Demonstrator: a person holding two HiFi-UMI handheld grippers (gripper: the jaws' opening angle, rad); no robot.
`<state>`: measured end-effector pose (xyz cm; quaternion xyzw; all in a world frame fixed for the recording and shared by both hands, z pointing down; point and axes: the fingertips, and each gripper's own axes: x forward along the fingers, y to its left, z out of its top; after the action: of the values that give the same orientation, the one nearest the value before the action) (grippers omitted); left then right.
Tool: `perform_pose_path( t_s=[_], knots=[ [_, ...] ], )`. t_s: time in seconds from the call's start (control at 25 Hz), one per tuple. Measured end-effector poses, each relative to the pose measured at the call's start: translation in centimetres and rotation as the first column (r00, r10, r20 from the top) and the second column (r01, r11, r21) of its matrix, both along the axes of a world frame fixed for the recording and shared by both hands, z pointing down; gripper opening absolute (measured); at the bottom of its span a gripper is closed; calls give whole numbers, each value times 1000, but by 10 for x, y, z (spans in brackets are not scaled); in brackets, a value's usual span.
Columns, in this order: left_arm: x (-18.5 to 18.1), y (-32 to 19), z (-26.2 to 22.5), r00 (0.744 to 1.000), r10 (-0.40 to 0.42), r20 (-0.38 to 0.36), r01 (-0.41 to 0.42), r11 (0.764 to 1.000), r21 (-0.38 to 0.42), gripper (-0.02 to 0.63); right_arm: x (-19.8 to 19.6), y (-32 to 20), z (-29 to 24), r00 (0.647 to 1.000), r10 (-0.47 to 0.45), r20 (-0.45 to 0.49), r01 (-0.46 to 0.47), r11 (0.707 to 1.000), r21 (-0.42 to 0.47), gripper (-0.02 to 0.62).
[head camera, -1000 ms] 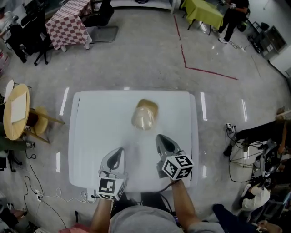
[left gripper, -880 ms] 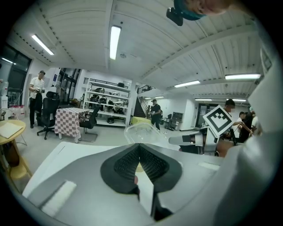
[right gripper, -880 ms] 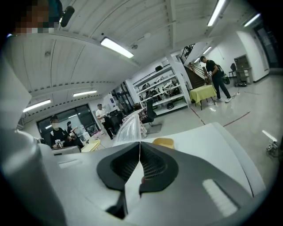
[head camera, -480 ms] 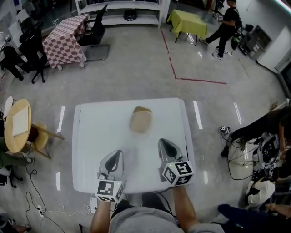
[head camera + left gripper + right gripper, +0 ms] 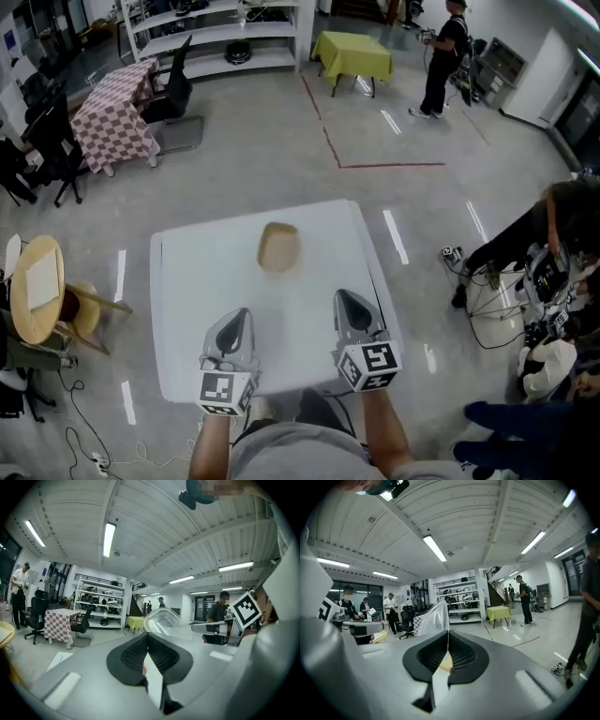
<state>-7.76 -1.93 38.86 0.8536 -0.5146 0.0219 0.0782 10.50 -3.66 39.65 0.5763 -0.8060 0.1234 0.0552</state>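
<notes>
Pointing away from the person, the left gripper [image 5: 236, 319] and the right gripper [image 5: 347, 302] are held side by side over the near part of a white table [image 5: 183, 281], well apart from each other. Ahead of them, on the table's far half, lies a container [image 5: 278, 247] of clear plastic with something tan inside. It sits roughly between the two grippers' lines, and neither gripper touches it.

In the left gripper view the jaws are pressed together, their tips meeting in one line with nothing between them. The container [image 5: 165, 620] shows just beyond the tips, slightly to the right, and the right gripper's cube [image 5: 247, 612] stands farther right. In the right gripper view the jaws are likewise closed tip to tip on nothing. The container [image 5: 433, 615] rises beyond them, slightly to the left, and a yellowish patch shows through the gap lower down between the pads.

The only print that can be made out is the black-and-white square marker on each cube, which is a pattern and not words. Other writing in the room is too small to read.

Around the table stand a checked-cloth table [image 5: 111, 103], a yellow-green table [image 5: 354, 52] with a person [image 5: 441, 52] beside it, shelves [image 5: 211, 28] and a round wooden table [image 5: 33, 286]. A red line [image 5: 375, 165] runs along the floor.
</notes>
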Motion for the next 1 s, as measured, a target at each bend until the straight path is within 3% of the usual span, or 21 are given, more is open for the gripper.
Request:
perform_pose_path(
  t_s=[0.44, 1.0],
  knots=[
    [4, 35, -8, 994, 106, -8, -106, 994, 16, 11, 12, 66, -15, 990, 134, -52, -131, 990, 55, 5],
    [23, 76, -2, 968, 249, 12, -250, 968, 17, 11, 20, 131, -10, 963, 252, -90, -246, 966, 77, 5]
  ],
)
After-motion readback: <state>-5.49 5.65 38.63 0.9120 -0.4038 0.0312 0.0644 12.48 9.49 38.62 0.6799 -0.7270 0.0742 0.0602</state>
